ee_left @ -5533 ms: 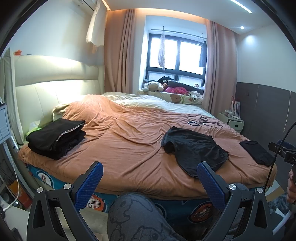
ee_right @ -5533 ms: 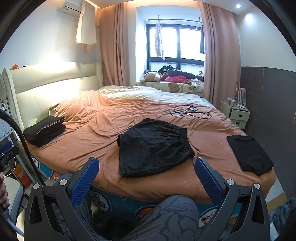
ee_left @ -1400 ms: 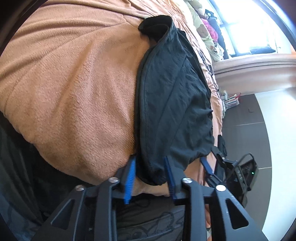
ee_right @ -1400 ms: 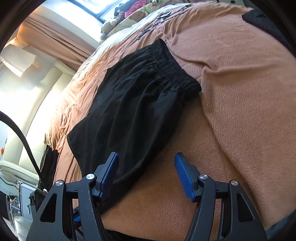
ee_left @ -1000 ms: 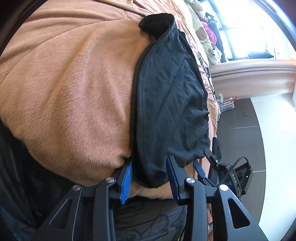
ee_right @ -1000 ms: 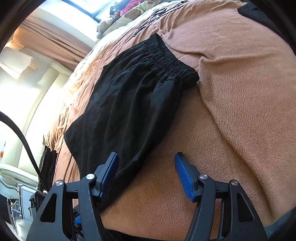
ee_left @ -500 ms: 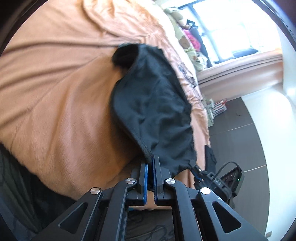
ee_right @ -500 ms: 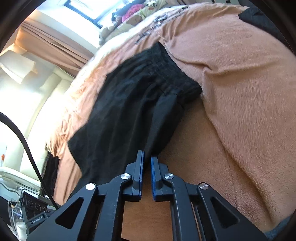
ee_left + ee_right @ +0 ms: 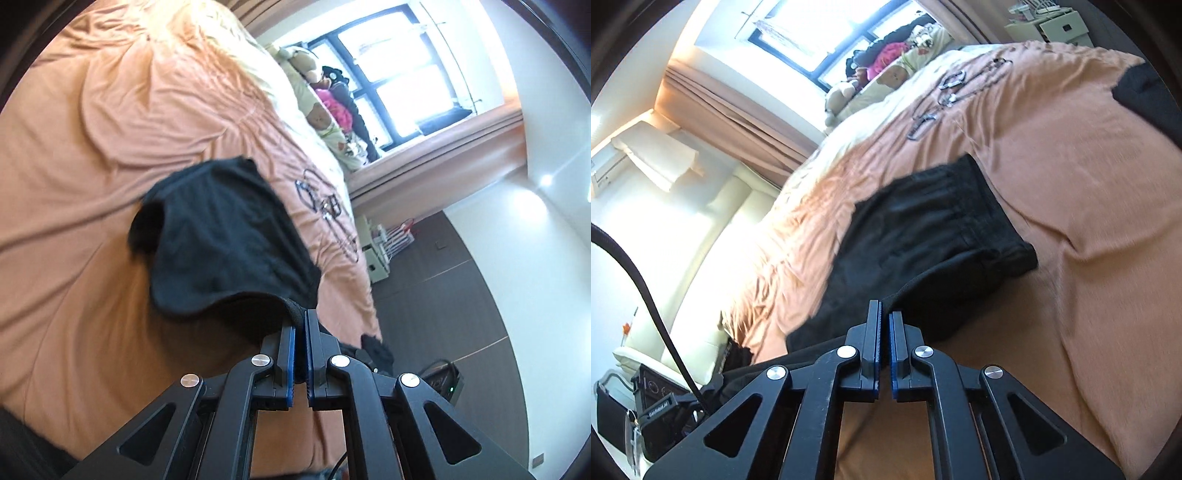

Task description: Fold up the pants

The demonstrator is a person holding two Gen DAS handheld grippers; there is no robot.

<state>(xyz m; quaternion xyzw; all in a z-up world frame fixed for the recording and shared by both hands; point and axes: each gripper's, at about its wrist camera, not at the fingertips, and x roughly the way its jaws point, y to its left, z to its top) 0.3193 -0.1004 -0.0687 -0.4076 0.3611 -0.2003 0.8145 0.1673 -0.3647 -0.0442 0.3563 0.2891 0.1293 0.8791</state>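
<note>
Black shorts (image 9: 225,236) lie near the middle of the left wrist view on an orange-brown bedspread (image 9: 74,177), with their near hem lifted off the cover. The left gripper (image 9: 300,318), at lower center of that frame, is clamped onto this raised hem: its blue-padded fingers (image 9: 290,354) stand nearly together with a fold of black cloth pinched between the tips. The fabric arches up from the bed to the tips, leaving a dark shadowed hollow underneath.

In the right wrist view the same shorts (image 9: 923,236) fill the center of the frame, their gathered elastic waistband (image 9: 982,206) toward the upper right. The right gripper (image 9: 885,314), at lower center, is likewise pinched onto the near edge, its jaws drawn almost together on the cloth, which rises in a taut ridge from the tips toward the waistband corner.

A tangle of cables (image 9: 942,92) lies on the bedspread farther up, in the upper right part of that frame. Another dark garment (image 9: 1148,96) rests at the far right edge of the bed. Plush toys (image 9: 842,92) sit by the bright window (image 9: 820,40) at the top, next to tan curtains (image 9: 731,110). A white nightstand (image 9: 376,258) stands beyond the bed at right center of the left wrist view.
</note>
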